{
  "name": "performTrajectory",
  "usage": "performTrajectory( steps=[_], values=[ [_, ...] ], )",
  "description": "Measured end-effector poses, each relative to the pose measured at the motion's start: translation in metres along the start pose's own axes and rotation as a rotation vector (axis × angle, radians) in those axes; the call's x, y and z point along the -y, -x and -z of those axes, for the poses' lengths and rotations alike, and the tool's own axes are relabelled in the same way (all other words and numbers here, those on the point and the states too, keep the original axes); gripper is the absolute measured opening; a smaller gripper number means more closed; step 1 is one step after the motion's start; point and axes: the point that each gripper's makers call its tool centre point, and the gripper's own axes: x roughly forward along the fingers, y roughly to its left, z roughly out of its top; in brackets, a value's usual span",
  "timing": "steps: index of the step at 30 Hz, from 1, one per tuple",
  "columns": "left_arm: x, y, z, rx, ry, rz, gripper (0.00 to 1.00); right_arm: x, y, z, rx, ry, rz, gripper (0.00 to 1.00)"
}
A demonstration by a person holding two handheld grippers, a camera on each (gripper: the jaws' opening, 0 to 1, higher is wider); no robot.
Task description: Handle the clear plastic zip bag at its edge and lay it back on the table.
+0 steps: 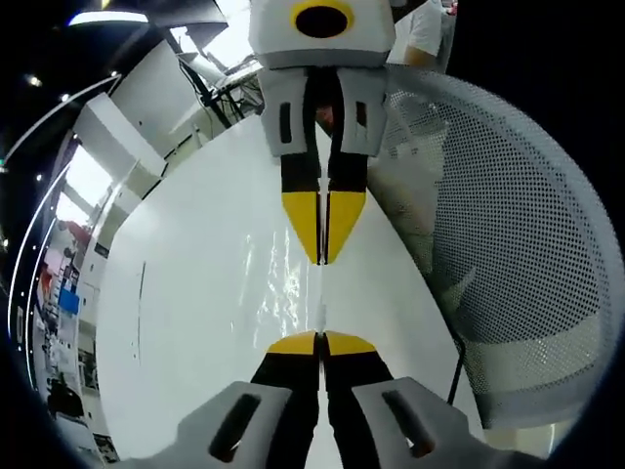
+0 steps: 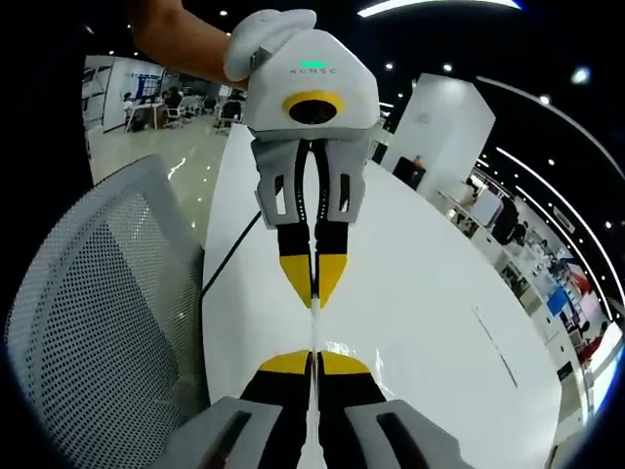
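zip bag (image 1: 320,298) | clear, thin plastic, seen edge-on | stretched taut between the two claws, pinched at opposite edges | held over the white bench (image 1: 195,293)

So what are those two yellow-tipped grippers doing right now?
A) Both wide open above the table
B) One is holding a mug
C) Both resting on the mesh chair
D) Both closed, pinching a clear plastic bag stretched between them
D: in the left gripper view the left gripper and the right gripper face each other tip to tip, jaws together on the edge of the clear bag above the white table.
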Motion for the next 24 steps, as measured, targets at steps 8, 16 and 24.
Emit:
performTrajectory(
  steps=[8,16,24],
  values=[
    [0.0,-0.002,0.0,-0.002,0.019,0.009,0.0,0.0,-0.001,-0.004,0.007,0.012,-0.001,0.04],
    [-0.001,-0.002,-0.004,-0.002,0.036,0.023,0.0,0.003,-0.003,-0.009,0.016,0.013,-0.002,0.05],
    [0.0,-0.004,-0.007,-0.01,0.047,0.043,0.0,0.003,-0.007,-0.011,0.016,0.03,-0.007,0.05]
  ],
)
